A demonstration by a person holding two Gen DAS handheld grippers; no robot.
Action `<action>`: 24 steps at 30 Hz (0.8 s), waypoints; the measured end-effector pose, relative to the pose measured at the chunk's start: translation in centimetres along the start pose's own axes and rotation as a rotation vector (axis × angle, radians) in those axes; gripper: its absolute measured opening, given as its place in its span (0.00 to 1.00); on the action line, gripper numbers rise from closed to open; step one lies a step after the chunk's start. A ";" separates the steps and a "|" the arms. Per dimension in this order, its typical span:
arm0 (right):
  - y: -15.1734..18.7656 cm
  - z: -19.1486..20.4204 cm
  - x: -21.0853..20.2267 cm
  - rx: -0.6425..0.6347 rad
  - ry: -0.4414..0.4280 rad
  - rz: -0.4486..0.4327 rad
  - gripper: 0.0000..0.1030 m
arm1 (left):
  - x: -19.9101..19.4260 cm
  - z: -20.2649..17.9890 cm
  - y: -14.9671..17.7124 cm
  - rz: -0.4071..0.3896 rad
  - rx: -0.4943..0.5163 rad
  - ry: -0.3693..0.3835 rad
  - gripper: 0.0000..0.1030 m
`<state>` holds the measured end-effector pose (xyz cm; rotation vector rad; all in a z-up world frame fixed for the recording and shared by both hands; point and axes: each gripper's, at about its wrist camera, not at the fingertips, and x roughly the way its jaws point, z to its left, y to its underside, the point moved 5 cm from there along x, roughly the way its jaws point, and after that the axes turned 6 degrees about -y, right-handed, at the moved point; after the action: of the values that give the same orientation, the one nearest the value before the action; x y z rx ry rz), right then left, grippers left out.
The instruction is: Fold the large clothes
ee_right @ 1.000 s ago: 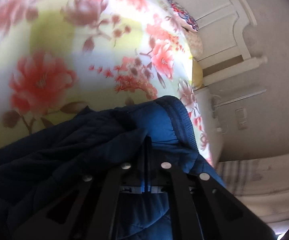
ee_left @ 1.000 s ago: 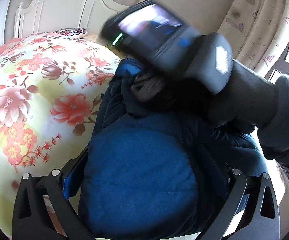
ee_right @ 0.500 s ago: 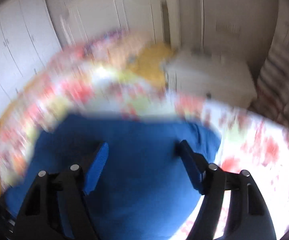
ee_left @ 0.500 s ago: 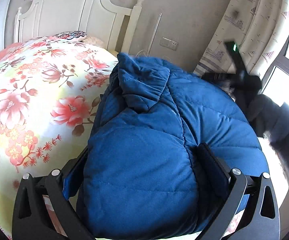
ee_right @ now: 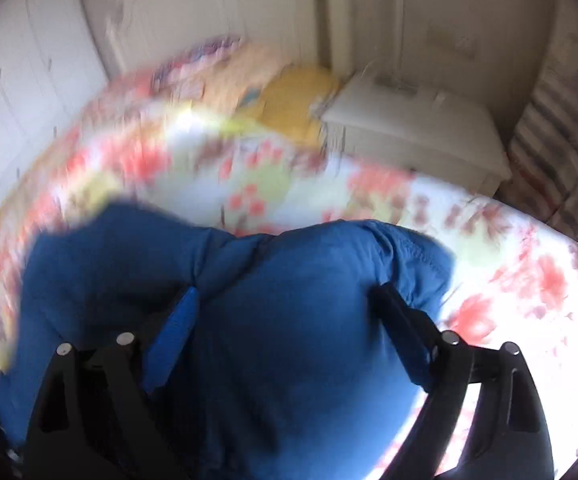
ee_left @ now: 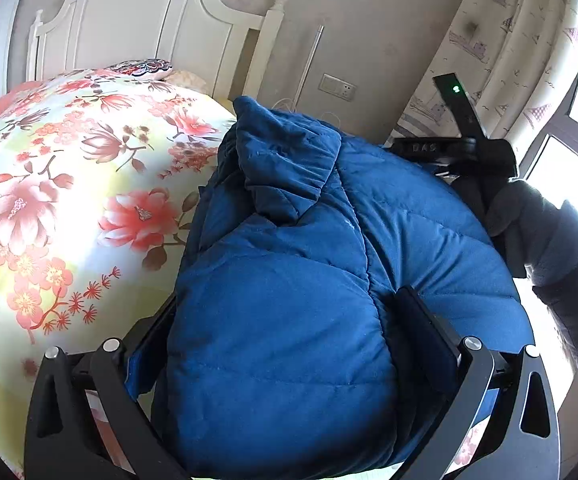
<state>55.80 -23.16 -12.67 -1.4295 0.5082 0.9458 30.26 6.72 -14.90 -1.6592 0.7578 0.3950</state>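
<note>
A puffy blue jacket [ee_left: 289,320] lies bunched on the flowered bedspread [ee_left: 49,208], with a ribbed cuff or collar [ee_left: 285,160] folded over its top. My left gripper [ee_left: 289,300] stands wide over the near bulge, with padding swelling up between the fingers. My right gripper [ee_right: 285,292] points down at the jacket [ee_right: 289,340] from its far right side. Its jaws are opening and blue fabric fills the gap between them. In the left wrist view only its black body [ee_left: 461,148] and a dark-sleeved hand [ee_left: 537,228] show.
A white headboard [ee_left: 129,28] and a patterned pillow [ee_left: 141,68] stand at the bed's far end. A white bedside cabinet [ee_right: 417,136] sits by the wall. Patterned curtains [ee_left: 509,40] and a bright window [ee_left: 569,184] lie to the right.
The right gripper let go of the jacket's edge, swung from above the jacket to its far right side, rolled and opened wide. The folded part now lies on top. The left gripper kept still.
</note>
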 end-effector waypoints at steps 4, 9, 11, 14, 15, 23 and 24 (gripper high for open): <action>0.0 0.6 -2.6 0.006 -0.003 -0.045 0.84 | -1.0 0.1 -0.3 0.030 -0.024 0.002 0.96; 4.0 2.6 -10.8 -0.031 -0.100 -0.244 0.87 | -5.8 0.4 -5.0 -0.080 -0.032 0.019 0.96; 6.2 1.7 -13.0 0.022 -0.123 -0.282 0.88 | -6.2 -0.8 -8.2 -0.095 -0.002 0.036 0.96; 8.9 0.9 -13.6 0.105 -0.155 -0.267 0.88 | -4.3 -2.8 -11.3 -0.077 0.128 -0.093 0.96; 9.7 1.0 -13.7 0.124 -0.172 -0.262 0.88 | -3.4 -2.8 -11.8 -0.054 0.125 -0.103 0.96; 17.4 -0.4 -13.4 0.383 -0.422 -0.139 0.98 | 5.3 6.0 -5.8 0.427 -0.282 0.247 0.95; 17.8 -0.5 -13.3 0.403 -0.450 -0.130 0.98 | 5.7 6.2 -5.2 0.456 -0.304 0.285 0.95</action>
<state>34.32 -28.90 -12.88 -0.8428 0.2453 0.9600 38.82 11.62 -16.11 -1.8424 1.3536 0.6253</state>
